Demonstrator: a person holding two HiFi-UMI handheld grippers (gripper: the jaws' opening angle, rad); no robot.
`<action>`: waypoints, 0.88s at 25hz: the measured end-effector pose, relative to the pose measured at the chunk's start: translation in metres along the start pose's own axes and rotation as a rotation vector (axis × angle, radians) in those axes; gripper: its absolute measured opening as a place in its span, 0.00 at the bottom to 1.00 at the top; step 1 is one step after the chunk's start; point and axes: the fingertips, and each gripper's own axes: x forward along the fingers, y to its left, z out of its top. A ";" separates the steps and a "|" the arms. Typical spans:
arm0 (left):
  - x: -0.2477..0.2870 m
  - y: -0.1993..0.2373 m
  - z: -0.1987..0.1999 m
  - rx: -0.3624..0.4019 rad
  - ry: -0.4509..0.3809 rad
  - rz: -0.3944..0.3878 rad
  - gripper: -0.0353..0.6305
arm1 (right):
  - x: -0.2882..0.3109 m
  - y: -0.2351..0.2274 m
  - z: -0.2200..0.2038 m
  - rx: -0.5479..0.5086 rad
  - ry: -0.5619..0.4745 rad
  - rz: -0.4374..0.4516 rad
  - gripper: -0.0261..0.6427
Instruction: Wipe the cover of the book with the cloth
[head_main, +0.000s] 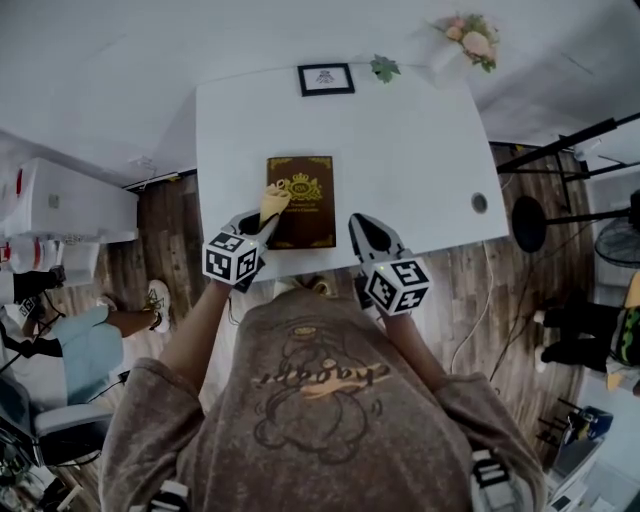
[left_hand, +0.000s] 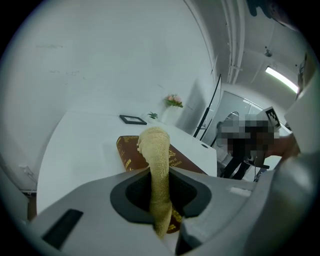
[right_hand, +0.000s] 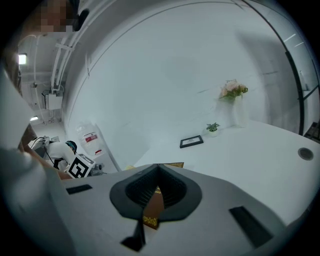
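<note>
A brown book (head_main: 305, 205) with gold ornament lies flat on the white table (head_main: 420, 150), close to its near edge. My left gripper (head_main: 260, 228) is shut on a yellow cloth (head_main: 274, 200), whose free end rests over the book's left side. In the left gripper view the cloth (left_hand: 156, 155) stands up between the jaws of the left gripper (left_hand: 161, 176), with the book (left_hand: 181, 161) behind it. My right gripper (head_main: 360, 228) hovers just right of the book, shut and empty. In the right gripper view, the right gripper (right_hand: 158, 167) has a strip of the book (right_hand: 152, 206) showing below its tips.
A small black picture frame (head_main: 326, 79), a little green plant (head_main: 384, 67) and a vase of flowers (head_main: 470, 38) stand along the table's far edge. A round cable hole (head_main: 479, 203) sits near the right edge. Another person's legs (head_main: 120, 320) are left of the table.
</note>
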 end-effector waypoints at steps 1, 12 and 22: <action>-0.003 -0.003 -0.003 -0.008 0.002 -0.004 0.14 | 0.002 0.001 0.001 -0.001 0.000 0.004 0.04; -0.035 -0.032 -0.027 -0.046 0.094 -0.072 0.14 | 0.017 0.007 0.004 -0.006 0.003 0.032 0.04; -0.026 0.002 0.054 -0.015 -0.021 -0.004 0.14 | 0.020 0.003 0.009 -0.007 -0.009 0.015 0.04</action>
